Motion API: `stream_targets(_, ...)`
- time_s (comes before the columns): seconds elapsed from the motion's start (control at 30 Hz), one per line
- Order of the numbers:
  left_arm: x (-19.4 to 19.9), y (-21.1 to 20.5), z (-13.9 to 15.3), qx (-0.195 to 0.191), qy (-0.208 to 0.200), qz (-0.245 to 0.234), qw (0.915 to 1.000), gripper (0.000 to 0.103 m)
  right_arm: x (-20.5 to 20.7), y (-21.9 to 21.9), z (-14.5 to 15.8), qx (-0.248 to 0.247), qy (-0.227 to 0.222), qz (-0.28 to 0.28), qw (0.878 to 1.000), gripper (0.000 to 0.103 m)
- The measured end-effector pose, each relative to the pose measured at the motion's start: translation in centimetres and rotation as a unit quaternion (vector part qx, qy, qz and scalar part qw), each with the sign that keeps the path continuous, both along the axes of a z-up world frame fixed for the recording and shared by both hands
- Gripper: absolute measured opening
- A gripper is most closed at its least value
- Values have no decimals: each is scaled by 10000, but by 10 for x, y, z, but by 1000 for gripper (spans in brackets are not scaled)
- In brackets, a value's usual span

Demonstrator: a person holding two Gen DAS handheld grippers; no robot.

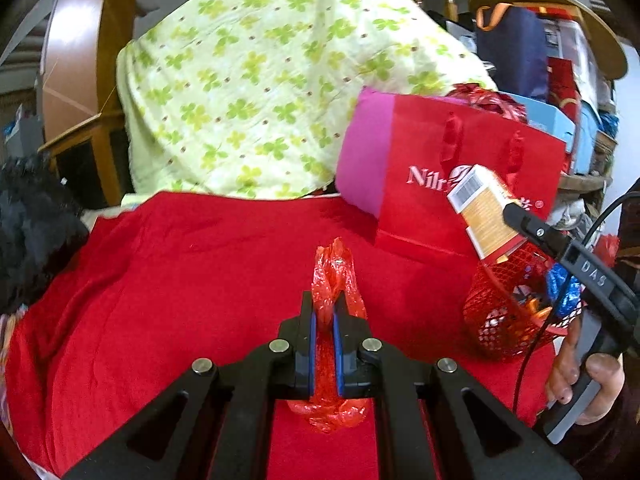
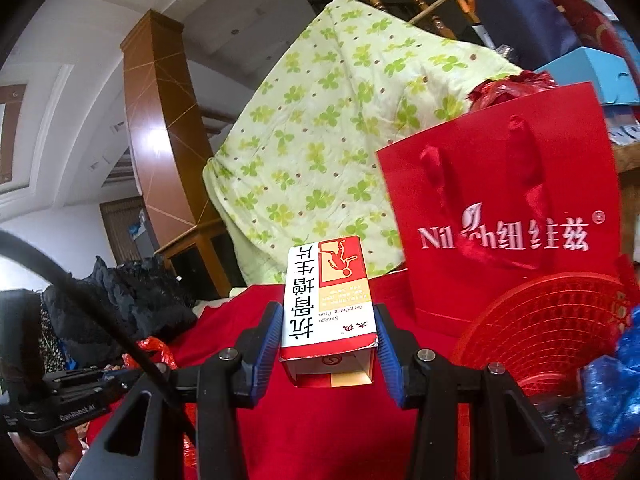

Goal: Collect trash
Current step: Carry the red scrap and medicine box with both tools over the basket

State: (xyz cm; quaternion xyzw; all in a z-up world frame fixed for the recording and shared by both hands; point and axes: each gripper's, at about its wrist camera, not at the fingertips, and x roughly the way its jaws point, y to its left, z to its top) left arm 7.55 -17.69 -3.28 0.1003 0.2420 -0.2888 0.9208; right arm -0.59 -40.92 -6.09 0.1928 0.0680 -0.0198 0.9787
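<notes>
My left gripper is shut on a crumpled red plastic bag and holds it over the red cloth. My right gripper is shut on a white and red medicine box, open at its near end. In the left wrist view the box hangs above a red mesh basket that holds blue and orange wrappers. The basket lies to the right of the box in the right wrist view, with a blue wrapper in it.
A red paper gift bag stands behind the basket. A green clover quilt is piled at the back. Black fabric lies at the left. A cluttered shelf is at the far right.
</notes>
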Motion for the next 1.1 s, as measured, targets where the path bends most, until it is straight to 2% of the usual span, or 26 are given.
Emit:
stream_targets(0.5,-33,-71,36,343,-569,-607,9959,8,-37,-41,3,225,-346,-427,9982,48)
stream_targets(1.1,-52,-142,49,634,-793,-1065,9891,8,-69,-81,-1,533,-504,-859,9936,48)
